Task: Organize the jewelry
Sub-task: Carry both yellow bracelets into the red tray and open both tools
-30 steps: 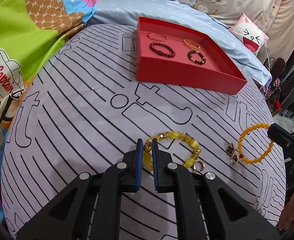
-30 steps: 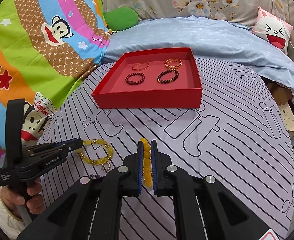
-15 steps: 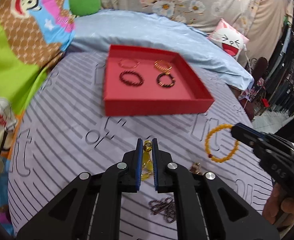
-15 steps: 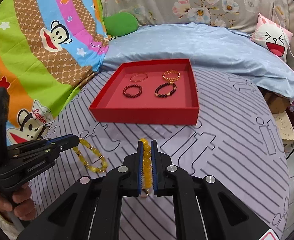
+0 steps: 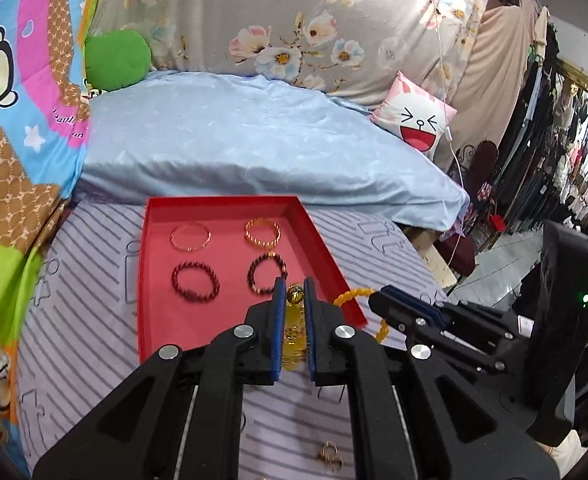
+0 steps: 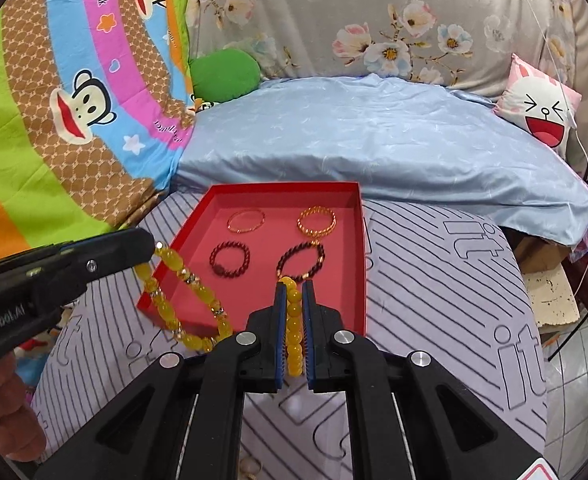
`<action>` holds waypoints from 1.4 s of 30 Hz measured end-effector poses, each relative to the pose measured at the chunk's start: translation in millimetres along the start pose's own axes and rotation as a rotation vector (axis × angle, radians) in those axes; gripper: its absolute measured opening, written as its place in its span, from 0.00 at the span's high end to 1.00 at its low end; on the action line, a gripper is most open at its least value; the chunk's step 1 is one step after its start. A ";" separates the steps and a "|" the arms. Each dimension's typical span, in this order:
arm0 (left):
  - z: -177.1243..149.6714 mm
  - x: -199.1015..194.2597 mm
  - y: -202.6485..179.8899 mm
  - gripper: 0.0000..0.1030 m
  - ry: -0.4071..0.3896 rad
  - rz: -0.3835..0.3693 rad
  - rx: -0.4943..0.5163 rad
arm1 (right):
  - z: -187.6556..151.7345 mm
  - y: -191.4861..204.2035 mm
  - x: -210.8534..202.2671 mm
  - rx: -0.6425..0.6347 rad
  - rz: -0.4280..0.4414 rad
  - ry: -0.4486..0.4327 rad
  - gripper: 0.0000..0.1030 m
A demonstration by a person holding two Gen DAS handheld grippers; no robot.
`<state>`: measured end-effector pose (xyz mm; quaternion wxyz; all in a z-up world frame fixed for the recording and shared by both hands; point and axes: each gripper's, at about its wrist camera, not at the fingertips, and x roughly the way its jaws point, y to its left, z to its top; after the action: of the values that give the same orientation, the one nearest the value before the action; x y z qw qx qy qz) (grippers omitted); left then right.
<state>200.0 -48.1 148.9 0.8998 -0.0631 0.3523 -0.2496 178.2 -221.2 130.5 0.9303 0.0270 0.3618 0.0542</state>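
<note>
A red tray (image 5: 150, 280) (image 6: 359, 264) on the striped cloth holds two gold bracelets and two dark beaded bracelets (image 5: 195, 281). My left gripper (image 5: 294, 292) is shut on a chunky yellow bead bracelet (image 5: 295, 330), which hangs over the tray's near left corner in the right wrist view (image 6: 182, 288). My right gripper (image 6: 294, 292) is shut on a yellow round-bead bracelet (image 6: 294, 328), held over the tray's near right edge; it also shows in the left wrist view (image 5: 353, 293).
Small gold and dark trinkets (image 5: 329, 454) lie on the striped cloth (image 6: 453, 280) near me. A blue pillow (image 5: 254, 152) lies behind the tray. A cartoon cushion (image 5: 413, 120) sits at the right, a colourful blanket (image 6: 54, 100) at the left.
Both grippers have lifted their yellow bracelets off the cloth and carried them forward to the near edge of the red tray. The tray now looks closer in both views.
</note>
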 end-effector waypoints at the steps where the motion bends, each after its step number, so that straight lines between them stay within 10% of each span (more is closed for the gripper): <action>1: 4.2 9.8 6.6 0.92 0.000 -0.003 -0.014 | 3.4 -2.1 5.8 0.006 0.001 0.005 0.93; 17: -44.7 82.2 103.0 0.92 0.157 0.179 -0.163 | 1.5 9.1 74.7 0.005 0.045 0.113 0.93; 39: -56.9 89.8 89.8 0.91 0.165 0.235 -0.106 | -15.3 -6.7 103.0 0.016 -0.040 0.156 0.84; 42: -57.6 86.7 86.4 0.76 0.153 0.254 -0.093 | -15.8 -10.2 96.6 0.030 -0.039 0.141 0.83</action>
<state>251.1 -12.3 28.9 0.8908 -0.0405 0.4360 -0.1215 239.0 -219.6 53.3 0.9028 0.0299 0.4278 0.0327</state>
